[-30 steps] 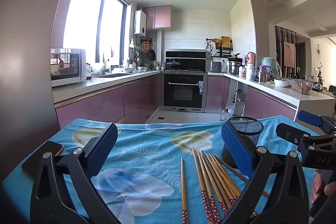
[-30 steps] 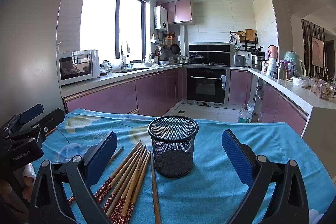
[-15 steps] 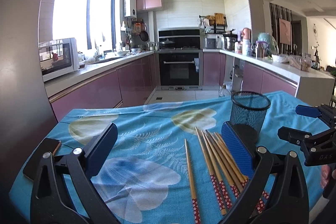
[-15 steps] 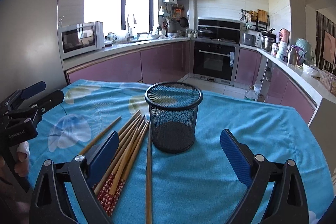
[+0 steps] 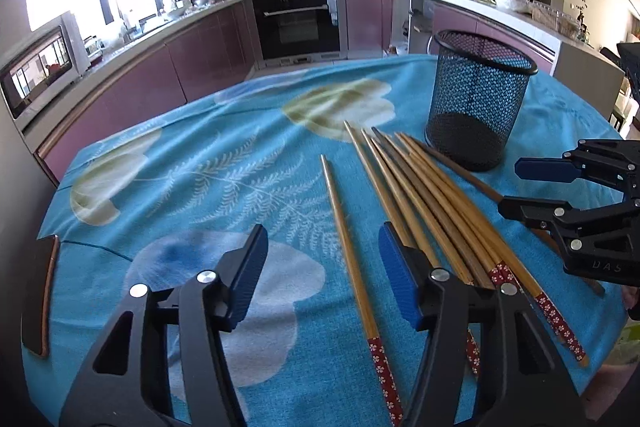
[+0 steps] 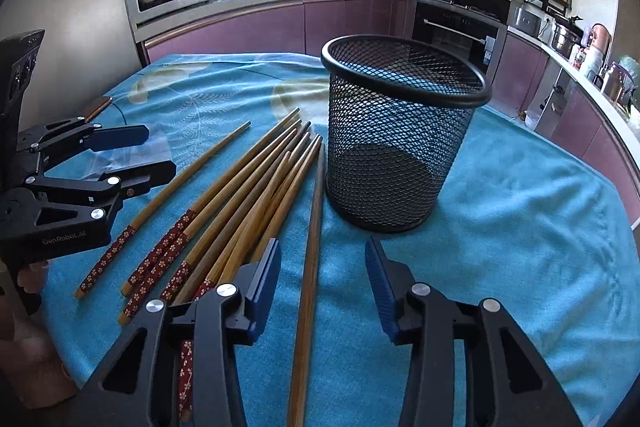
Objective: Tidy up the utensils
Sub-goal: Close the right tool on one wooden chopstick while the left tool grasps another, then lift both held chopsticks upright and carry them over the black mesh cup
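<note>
Although both grippers have dropped toward the chopsticks (image 6: 240,187), none is yet in the cup (image 6: 400,131), which stands empty just beside them on the cloth (image 6: 520,227). The left gripper (image 5: 320,267) and right gripper (image 6: 322,275) have just been closing, half-open, each straddling one stick, pads not touching.

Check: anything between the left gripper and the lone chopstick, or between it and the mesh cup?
Nothing visible. The lone chopstick lies between the left gripper's closing jaws, ungripped. The other chopsticks lie toward the mesh cup, flat on the cloth.
</note>
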The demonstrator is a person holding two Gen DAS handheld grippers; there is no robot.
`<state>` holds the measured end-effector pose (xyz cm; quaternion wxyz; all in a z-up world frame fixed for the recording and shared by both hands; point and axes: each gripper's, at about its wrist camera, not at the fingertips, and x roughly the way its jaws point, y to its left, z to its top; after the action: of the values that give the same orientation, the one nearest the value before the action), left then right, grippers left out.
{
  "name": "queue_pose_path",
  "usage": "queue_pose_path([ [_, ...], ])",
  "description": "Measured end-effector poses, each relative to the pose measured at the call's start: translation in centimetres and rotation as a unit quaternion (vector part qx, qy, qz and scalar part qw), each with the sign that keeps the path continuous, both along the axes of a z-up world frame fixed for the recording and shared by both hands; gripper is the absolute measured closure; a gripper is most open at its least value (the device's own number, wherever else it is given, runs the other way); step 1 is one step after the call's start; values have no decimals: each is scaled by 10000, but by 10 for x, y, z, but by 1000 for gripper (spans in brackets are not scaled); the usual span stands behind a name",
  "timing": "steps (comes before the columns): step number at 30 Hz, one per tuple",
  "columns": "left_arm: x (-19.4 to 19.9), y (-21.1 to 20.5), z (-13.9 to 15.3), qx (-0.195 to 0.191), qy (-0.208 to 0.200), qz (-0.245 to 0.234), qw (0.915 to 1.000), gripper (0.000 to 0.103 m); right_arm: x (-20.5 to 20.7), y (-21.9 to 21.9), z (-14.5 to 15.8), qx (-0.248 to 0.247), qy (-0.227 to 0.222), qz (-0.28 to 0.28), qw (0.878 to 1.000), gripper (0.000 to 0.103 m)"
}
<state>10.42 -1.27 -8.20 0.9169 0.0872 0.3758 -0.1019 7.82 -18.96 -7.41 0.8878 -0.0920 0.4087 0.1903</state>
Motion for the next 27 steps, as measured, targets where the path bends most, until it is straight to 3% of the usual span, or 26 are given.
queue_pose_path([
  [7,21,-4,-14,-178,423,-151,9988,66,13,5,-9,36,260,59,9996,82],
  [10,29,-9,-20,-182,617,-216,9977,74,17,5,-10,146,350,88,9992,96],
  [15,32,-13,-20,-291,661,-274,9970,93,16,-2,-6,431,435,74,9981,97],
  [21,23,-12,-10,-471,589,-190,9970,95,6,-13,10,666,284,172,9972,97],
  [27,10,1,21,-881,383,-315,9949,95,-3,-25,38,1132,28,312,9931,97],
])
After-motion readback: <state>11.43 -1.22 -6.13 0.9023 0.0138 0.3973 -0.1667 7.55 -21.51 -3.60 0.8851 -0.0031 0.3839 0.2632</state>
